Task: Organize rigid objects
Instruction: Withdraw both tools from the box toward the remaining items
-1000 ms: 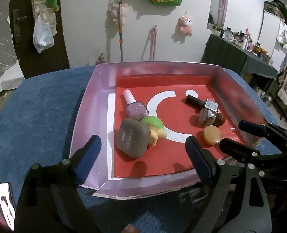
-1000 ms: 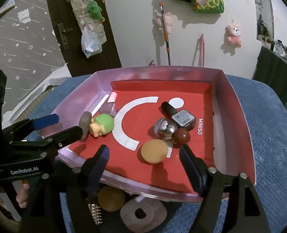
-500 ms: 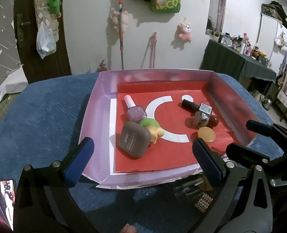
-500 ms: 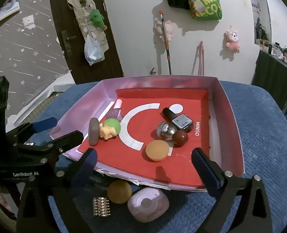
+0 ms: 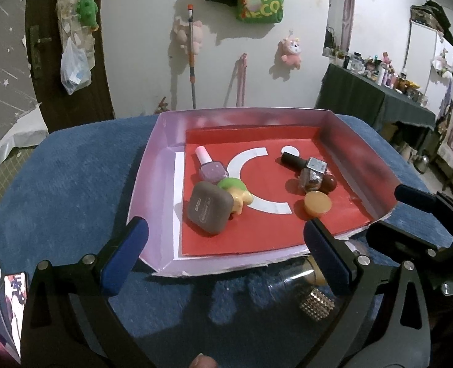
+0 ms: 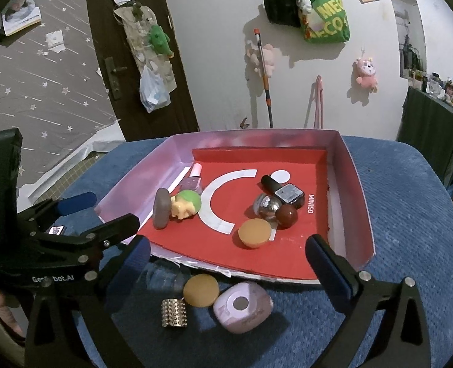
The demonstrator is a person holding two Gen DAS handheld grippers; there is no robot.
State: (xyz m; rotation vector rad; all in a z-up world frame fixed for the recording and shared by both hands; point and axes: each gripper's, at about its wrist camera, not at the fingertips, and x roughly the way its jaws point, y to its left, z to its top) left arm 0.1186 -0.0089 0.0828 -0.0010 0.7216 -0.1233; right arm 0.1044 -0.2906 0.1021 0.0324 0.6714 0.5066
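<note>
A pink box (image 5: 146,178) with a red floor (image 6: 315,165) sits on the blue cushion. It holds a brown case (image 5: 209,211), a green-capped toy (image 5: 234,188), a pink nail polish (image 5: 209,168), a black-capped bottle (image 5: 306,165), a dark red ball (image 6: 286,216) and an orange lid (image 6: 254,233). In front of the box lie a gold studded cap (image 6: 173,312), an orange round lid (image 6: 201,290), a pink square case (image 6: 242,306) and a clear bottle (image 6: 162,276). My left gripper (image 5: 223,254) and right gripper (image 6: 229,263) are open and empty, before the box's near edge.
A phone (image 5: 11,300) lies at the cushion's left front. A dark table (image 5: 377,101) with several bottles stands at the right. A mop (image 6: 265,76) and plush toys hang on the white wall behind.
Both grippers have pulled back and up from the box. The loose items in front of the box have come into view.
</note>
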